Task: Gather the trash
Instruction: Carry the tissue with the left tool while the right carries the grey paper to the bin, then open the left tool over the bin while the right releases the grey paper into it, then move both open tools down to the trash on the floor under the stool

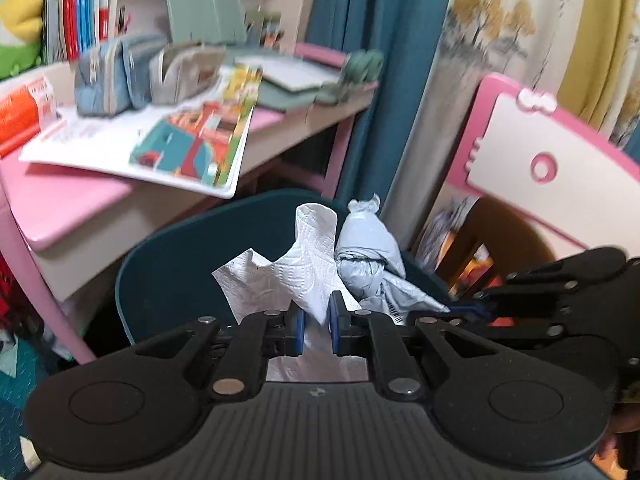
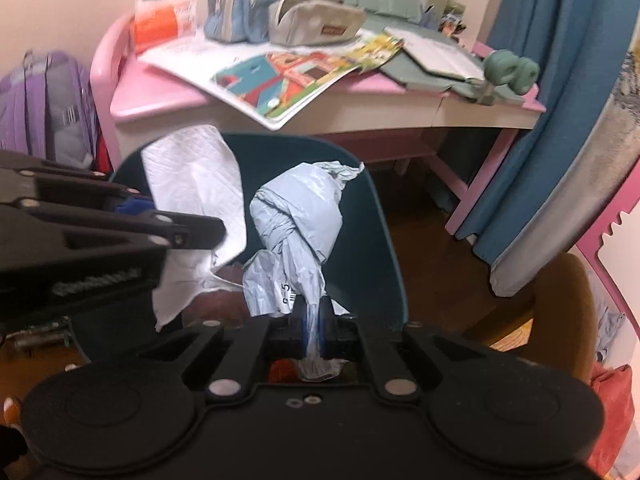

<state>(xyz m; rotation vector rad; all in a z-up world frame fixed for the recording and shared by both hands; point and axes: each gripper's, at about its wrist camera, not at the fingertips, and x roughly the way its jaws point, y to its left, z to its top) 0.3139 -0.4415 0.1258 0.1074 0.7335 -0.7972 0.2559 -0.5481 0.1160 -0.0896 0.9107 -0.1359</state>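
My left gripper [image 1: 317,322] holds a white paper towel [image 1: 292,272] between its blue pads, with a small gap still showing around the sheet. It hangs over the open dark teal trash bin [image 1: 168,256]. My right gripper [image 2: 314,334] is shut on a twisted grey plastic bag [image 2: 296,220] and holds it above the same bin [image 2: 368,240]. The grey bag also shows in the left wrist view [image 1: 366,248], beside the towel. The towel shows in the right wrist view [image 2: 196,184], with the left gripper [image 2: 136,208] at the left edge.
A pink desk [image 2: 168,96] stands behind the bin with pencil cases [image 2: 312,20], an open picture book [image 2: 288,76] and folders. Blue curtains [image 2: 560,100] hang at the right. A purple backpack [image 2: 44,104] leans at the left. A pink-and-white board [image 1: 552,148] stands right.
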